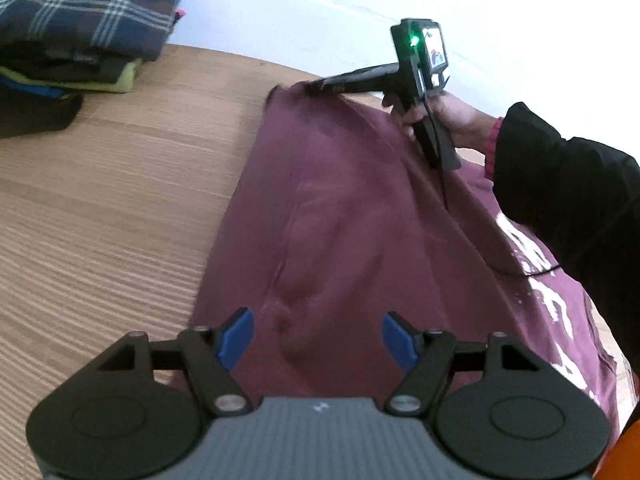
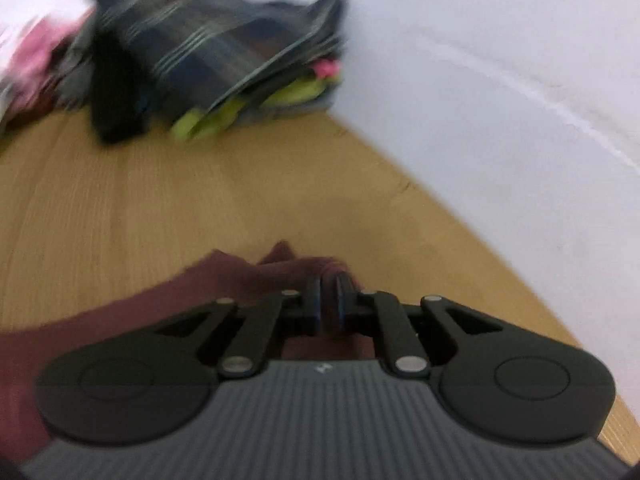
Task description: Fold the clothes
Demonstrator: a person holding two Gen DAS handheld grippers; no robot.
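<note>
One maroon shirt [image 1: 340,208], white print, creased

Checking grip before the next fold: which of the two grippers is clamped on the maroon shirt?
The right gripper, shut on the maroon shirt; the left gripper hangs open.

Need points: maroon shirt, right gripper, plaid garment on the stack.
maroon shirt [image 1: 340,240], left wrist view, middle of the spread fabric.
right gripper [image 2: 329,304], right wrist view, between the fingertips clamped on the shirt's edge.
plaid garment [image 1: 92,12], left wrist view, top face of the folded stack.
</note>
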